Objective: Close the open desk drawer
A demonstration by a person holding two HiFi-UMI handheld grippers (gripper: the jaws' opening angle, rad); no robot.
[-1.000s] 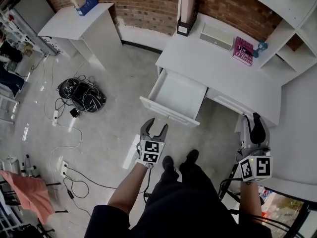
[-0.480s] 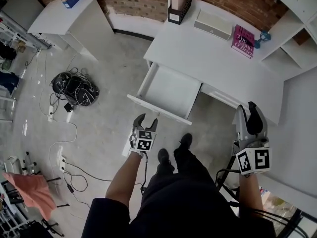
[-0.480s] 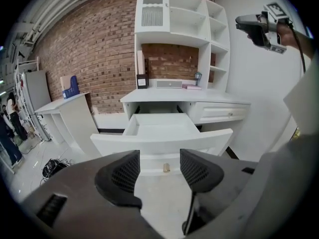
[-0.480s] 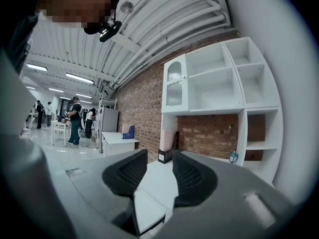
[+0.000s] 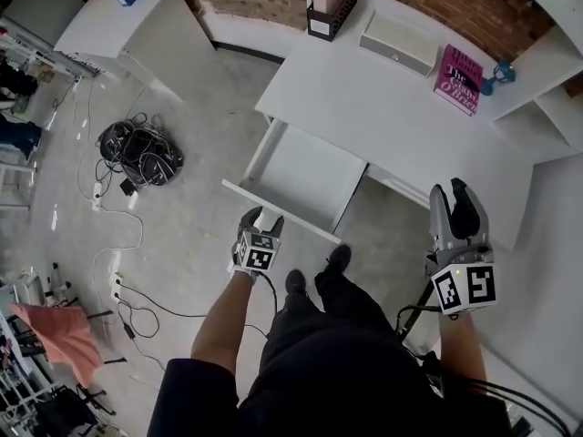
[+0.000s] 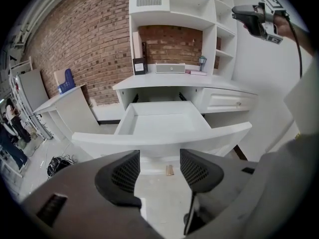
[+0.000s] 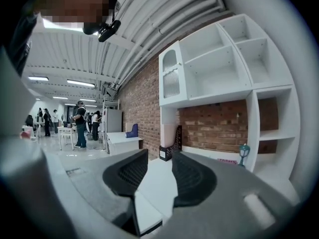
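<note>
The open white drawer [image 5: 305,173] sticks out from the white desk [image 5: 383,107], empty inside; its front panel [image 5: 278,209] faces me. My left gripper [image 5: 262,218] is right at that front panel, open with nothing between its fingers. In the left gripper view the drawer front [image 6: 159,139] spans the frame just beyond the left gripper [image 6: 159,169]. My right gripper [image 5: 455,200] hangs over the desk's right end, away from the drawer, open by a narrow gap and holding nothing. The right gripper view looks past the right gripper [image 7: 159,176] at the desk top and shelves.
A second drawer [image 5: 401,188] beside the open one is shut. On the desk stand a black file holder [image 5: 326,12], a white box [image 5: 394,44] and a pink book [image 5: 463,78]. A cable tangle [image 5: 137,157] lies on the floor left. My shoes [image 5: 314,279] stand before the drawer.
My left gripper has moved forward from below the drawer up to its front panel. The right gripper stays raised at the right. The drawer is as far out as before.
</note>
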